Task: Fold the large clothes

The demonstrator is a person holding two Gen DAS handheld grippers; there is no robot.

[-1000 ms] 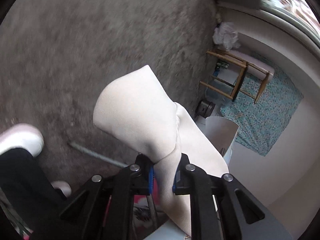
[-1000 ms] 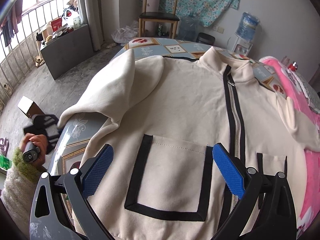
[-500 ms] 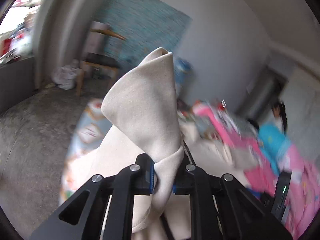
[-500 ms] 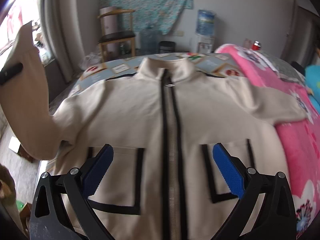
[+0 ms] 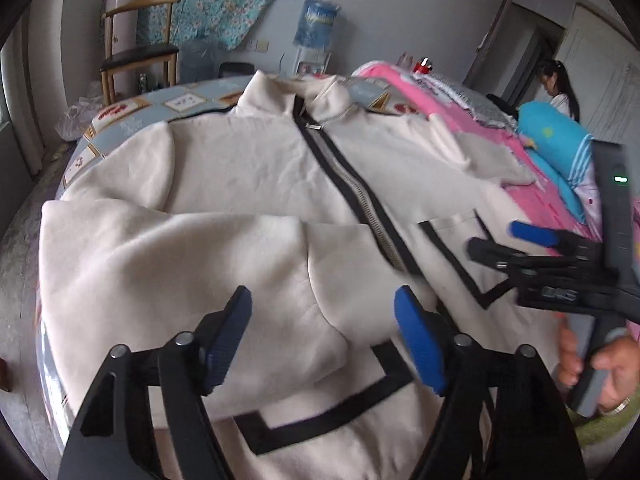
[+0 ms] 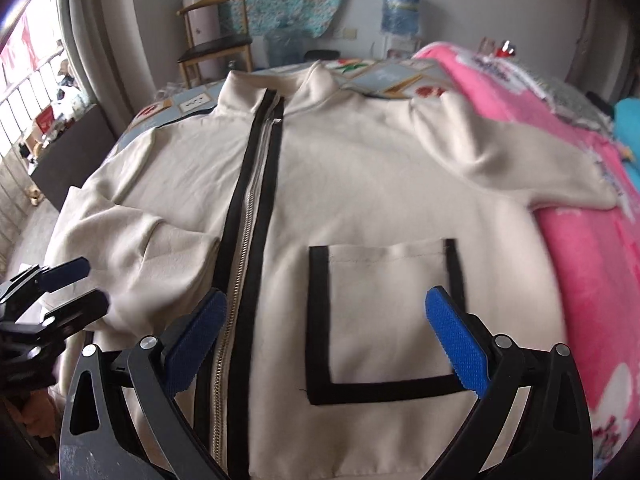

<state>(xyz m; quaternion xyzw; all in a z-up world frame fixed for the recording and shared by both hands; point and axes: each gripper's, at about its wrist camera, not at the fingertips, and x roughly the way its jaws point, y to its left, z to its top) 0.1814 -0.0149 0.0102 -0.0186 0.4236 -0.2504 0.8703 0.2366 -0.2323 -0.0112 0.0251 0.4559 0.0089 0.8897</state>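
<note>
We are folding the jacket (image 5: 248, 168), which is lying front up on the bed (image 5: 132, 110), zip closed, collar at the far end. What is changing just now: half a sec ago the left gripper (image 5: 322, 334) was clamped on the cuff of the sleeve (image 5: 172, 264) and carrying it high in the air; now its jaws have just been opening and the sleeve is lying across the jacket's left front, w/ the cuff end reaching almost to the zip (image 5: 356, 196). Nothing is between the blue pads (image 5: 418, 340) anymore; they are standing wide apart, just above the cloth, not touching it as far as we are seeing.

For the task this is meaning, in our judgement, that the 1st fold (left sleeve in) is done. The sleeve is landing a bit rumpled near the shoulder, so maybe it is needing a smoothing later.

The right gripper (image 6: 334, 340) is also standing open and empty, hovering over the pocket (image 6: 384, 312) on the right side, approx. between zip and hem. The other sleeve (image 6: 516, 168) is still spread out over the pink blanket (image 6: 580, 280), not folded yet. We are thinking this one is coming next, prob. w/ the right gripper going to its cuff.
</note>
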